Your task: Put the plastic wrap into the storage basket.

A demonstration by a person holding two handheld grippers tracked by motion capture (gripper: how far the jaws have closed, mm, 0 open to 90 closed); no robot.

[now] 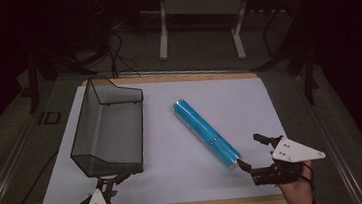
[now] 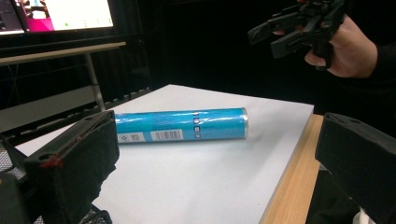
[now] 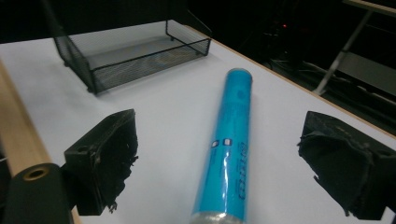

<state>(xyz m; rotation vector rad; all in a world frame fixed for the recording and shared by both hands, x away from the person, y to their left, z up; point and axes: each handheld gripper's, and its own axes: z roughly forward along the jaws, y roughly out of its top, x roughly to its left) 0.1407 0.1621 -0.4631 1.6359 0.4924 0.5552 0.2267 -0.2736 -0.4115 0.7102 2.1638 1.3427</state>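
Blue tube lies flat on white counter, right of black mesh tray, apart from it. Long axis diagonal: far end toward tray's far right corner, near end toward right gripper. Right gripper jaws spread wide, empty, just beside tube's near end. Left gripper at tray's near edge, jaws apart, empty.

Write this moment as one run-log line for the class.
left tool: open, near mesh tray | right tool: open, at blue roll's near end | roll: lying on white sheet, ungrasped
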